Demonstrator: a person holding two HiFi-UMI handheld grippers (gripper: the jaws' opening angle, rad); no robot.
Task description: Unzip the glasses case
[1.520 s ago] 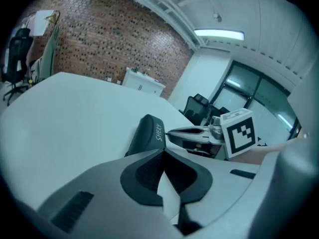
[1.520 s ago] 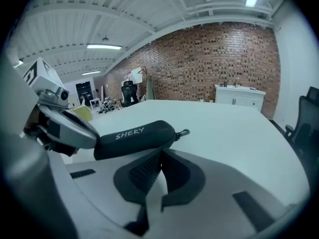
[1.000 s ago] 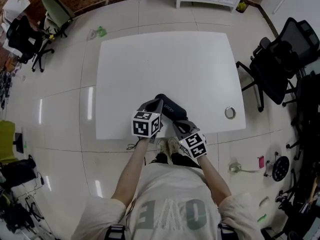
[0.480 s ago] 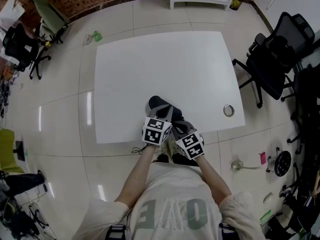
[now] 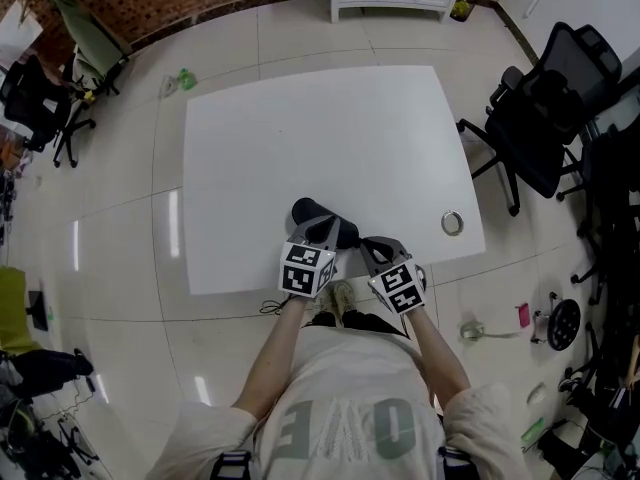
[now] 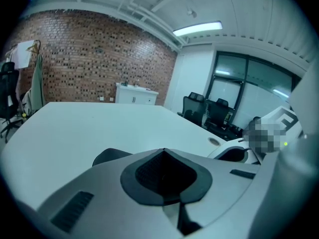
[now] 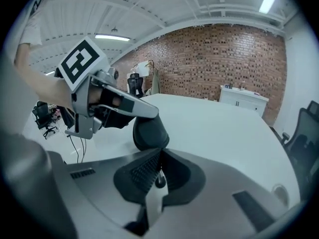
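In the head view, the glasses case point(image 5: 312, 213) lay on the white table point(image 5: 320, 128), close to its near edge and just before the person. The left gripper point(image 5: 325, 230) reached onto the case's near end and the right gripper point(image 5: 372, 248) stood beside it, to the right. In the left gripper view the two jaws were drawn together, and the dark case showed just behind the left one. It seemed to pinch the case there, probably to keep it steady while the zip is drawn. In the right gripper view the jaws were clenched on a small dark knob point(image 7: 159, 181), most likely the zip pull. Beyond them the case hung from the tip of the left gripper. I judged that the pull was caught and the opening was about to begin; from here the slider needs a steady draw along the seam.
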